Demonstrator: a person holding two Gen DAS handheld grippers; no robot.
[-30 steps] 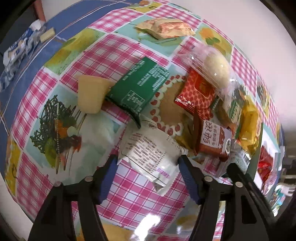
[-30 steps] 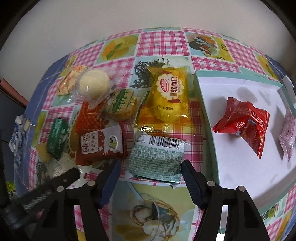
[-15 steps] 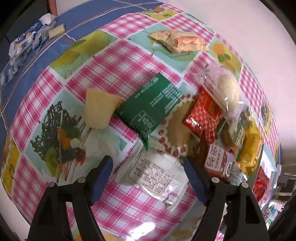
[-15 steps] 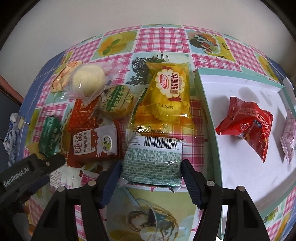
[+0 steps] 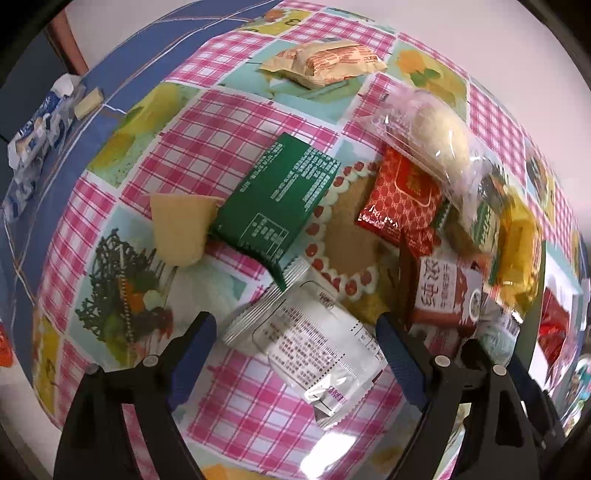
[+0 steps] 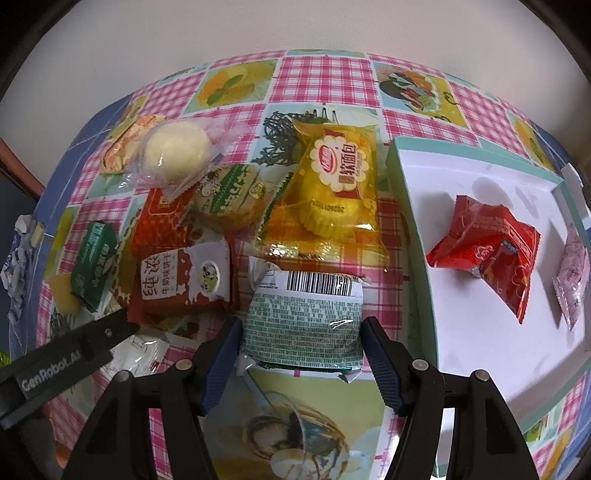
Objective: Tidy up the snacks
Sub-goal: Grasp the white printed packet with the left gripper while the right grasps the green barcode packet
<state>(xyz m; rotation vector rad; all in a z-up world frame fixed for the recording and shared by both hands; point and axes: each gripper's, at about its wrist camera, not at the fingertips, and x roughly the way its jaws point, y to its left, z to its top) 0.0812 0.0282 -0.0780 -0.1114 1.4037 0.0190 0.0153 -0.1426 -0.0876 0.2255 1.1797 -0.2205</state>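
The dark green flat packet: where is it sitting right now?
In the left wrist view the dark green packet lies mid-table, overlapping a pale yellow packet on its left, with the red patterned packet to its right.

Glossy oilcloth with pink-and-white checks and picture squares of fruit and dishes (image 5: 229, 122) covers the tabletop; a printed dessert-cup square sits at the bottom of the right wrist view (image 6: 295, 424). A plain blue band with thin pale lines (image 5: 155, 48) borders the checks on the far left side. A crumpled blue-and-white paper wrapper (image 5: 37, 125) lies on the blue band, with a small pale yellow block (image 5: 88, 107) just beside it, touching or nearly so. Both are well apart from the pile. A plain white wall (image 6: 258, 26) rises behind the table. A reddish-brown wooden post (image 5: 68, 44) stands past the blue edge, what it belongs to unclear.
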